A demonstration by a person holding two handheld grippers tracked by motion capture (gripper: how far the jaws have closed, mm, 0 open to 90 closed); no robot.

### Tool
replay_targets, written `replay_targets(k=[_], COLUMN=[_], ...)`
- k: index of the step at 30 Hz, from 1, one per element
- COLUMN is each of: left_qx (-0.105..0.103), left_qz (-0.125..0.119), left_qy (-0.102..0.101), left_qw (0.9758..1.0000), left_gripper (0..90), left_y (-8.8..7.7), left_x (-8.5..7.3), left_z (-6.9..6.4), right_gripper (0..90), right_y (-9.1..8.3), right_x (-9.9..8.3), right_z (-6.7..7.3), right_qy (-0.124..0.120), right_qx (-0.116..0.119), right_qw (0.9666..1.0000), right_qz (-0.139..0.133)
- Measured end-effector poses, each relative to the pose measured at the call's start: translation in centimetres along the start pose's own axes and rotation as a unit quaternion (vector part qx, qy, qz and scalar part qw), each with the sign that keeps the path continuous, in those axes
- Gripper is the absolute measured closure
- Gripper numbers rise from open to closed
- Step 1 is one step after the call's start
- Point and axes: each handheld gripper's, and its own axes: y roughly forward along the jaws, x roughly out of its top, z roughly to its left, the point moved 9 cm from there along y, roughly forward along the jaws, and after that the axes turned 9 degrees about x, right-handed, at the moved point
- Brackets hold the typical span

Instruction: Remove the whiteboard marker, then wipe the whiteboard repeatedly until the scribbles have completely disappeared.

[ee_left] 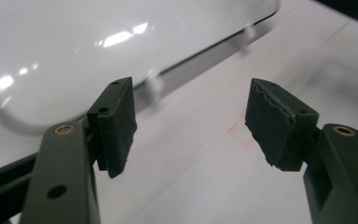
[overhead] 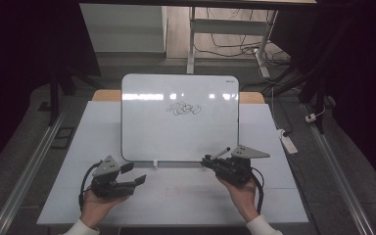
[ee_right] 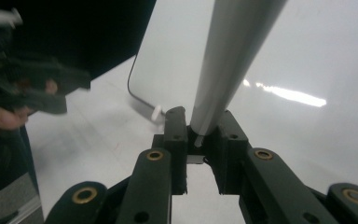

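- Near the front left corner of the bench, the left hand-held gripper hangs just above the surface with its jaws standing apart and nothing between them; its ridged pads look made to bite on something narrow
- In the middle, the whiteboard lies across the bench towards the back edge, with a black scribble near its centre; it looks stiff, glossy and slick, so I'd expect anything pressed on it to skate rather than drag
- Towards the front right, the right hand-held gripper is clamped on the marker just off the board's near edge, the pen sticking up and back out of the jaws
- The marker looks light, rigid and smooth-barrelled, so it could twist or slide in the pads if pushed hard; the grip sits low at one end, which I'd judge leaves a long lever, and a hold nearer mid-barrel would steady it
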Motion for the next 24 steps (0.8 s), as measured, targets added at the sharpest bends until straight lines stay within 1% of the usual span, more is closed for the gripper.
replay_targets(k=[1,3,4,5,6,10,12,13,18,19,20,21,22,23,24], left_qx=[0.002,0.004,0.007,0.007,0.005,0.005,0.006,0.007,0.010,0.009,0.011,0.010,0.010,0.012,0.012], left_qz=[0.004,0.011,0.014,0.015,0.015,0.011,0.009,0.008,0.002,0.002,0.003,0.003,0.004,0.007,0.007], left_qy=[-0.004,-0.011,-0.012,-0.013,-0.016,-0.018,-0.022,-0.023,-0.024,-0.024,-0.024,-0.024,-0.023,-0.020,-0.020], left_qw=[1.0000,0.9999,0.9998,0.9998,0.9997,0.9998,0.9997,0.9997,0.9997,0.9997,0.9997,0.9996,0.9997,0.9997,0.9997], left_gripper=[33.4,33.3,32.9,32.8,32.7,32.6,32.6,32.4,31.5,31.4,31.4,31.4,31.5,31.5,31.5], left_y=[-0.1,-0.2,-0.2,-0.3,-0.3,-0.4,-0.5,-0.5,-0.8,-0.7,-0.7,-0.6,-0.5,-0.4,-0.4], left_x=[-0.6,-1.5,-1.9,-2.1,-2.3,-2.3,-2.4,-2.4,-2.4,-2.4,-2.5,-2.5,-2.6,-2.7,-2.7], left_z=[0.4,1.0,1.3,1.5,1.6,2.1,2.2,2.3,2.4,2.4,2.4,2.4,2.4,2.4,2.4], right_gripper=[77.6,77.6,77.5,77.5,77.5,77.6,77.6,77.6,77.6,77.6,77.6,77.6,77.6,77.6,77.6], right_y=[0.0,0.1,0.1,0.2,0.2,0.2,0.2,0.3,0.6,0.8,1.2,1.2,1.5,2.2,2.7], right_x=[0.5,0.8,1.0,1.6,1.8,2.6,2.7,2.9,3.5,3.8,4.6,4.6,5.0,6.1,6.6], right_z=[-0.2,-0.2,-0.3,-0.4,-0.5,-0.8,-0.8,-0.9,-1.1,-1.2,-1.5,-1.5,-1.7,-2.3,-2.5], right_qy=[-0.007,-0.011,-0.016,-0.018,-0.021,-0.032,-0.034,-0.039,-0.041,-0.041,-0.044,-0.044,-0.044,-0.043,-0.045], right_qx=[-0.001,0.001,-0.001,-0.002,-0.003,-0.010,-0.013,-0.017,-0.023,-0.023,-0.027,-0.027,-0.029,-0.035,-0.038], right_qw=[0.9999,0.9999,0.9998,0.9995,0.9993,0.9985,0.9983,0.9980,0.9974,0.9972,0.9967,0.9967,0.9965,0.9959,0.9956], right_qz=[-0.008,-0.011,-0.015,-0.027,-0.031,-0.044,-0.046,-0.048,-0.054,-0.057,-0.063,-0.063,-0.066,-0.071,-0.073])
